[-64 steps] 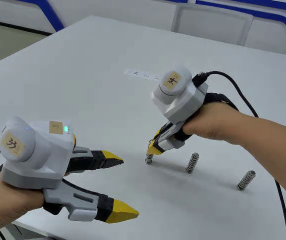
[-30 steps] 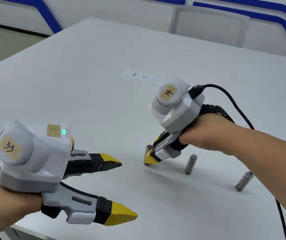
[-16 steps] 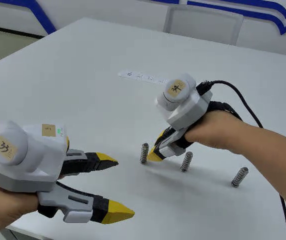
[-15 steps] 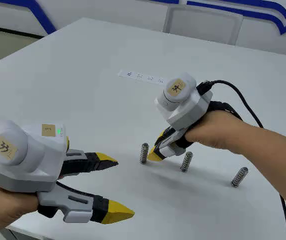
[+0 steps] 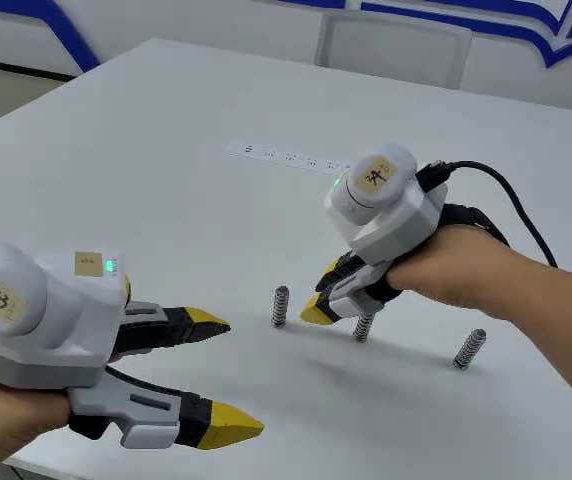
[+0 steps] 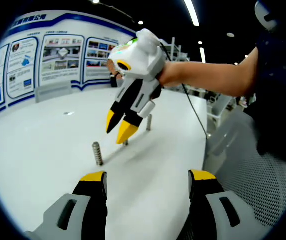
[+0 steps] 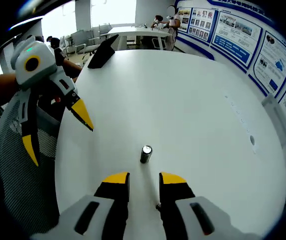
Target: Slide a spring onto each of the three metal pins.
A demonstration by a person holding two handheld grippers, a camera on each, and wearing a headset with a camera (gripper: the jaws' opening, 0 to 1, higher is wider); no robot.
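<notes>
Head view: left claw (image 5: 224,375), jaws wide apart, hovers at the table's (image 5: 166,150) near edge, w/ open white top beyond. Right claw (image 5: 318,302), jaws narrowly apart, sits btwn left spring (image 5: 280,306) and middle spring (image 5: 364,326); third spring (image 5: 469,348) stands farther right.

Left gripper view: left spring upright ahead-left of own tips; table edge at right.

Right gripper view: left spring just ahead of tips; table edge at left.

white table (image 5: 166,150) | wall posters (image 6: 58,55) | ceiling strip lights (image 6: 192,12)

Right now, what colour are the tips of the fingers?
Yellow fingertips, clearest in the head view.
</notes>
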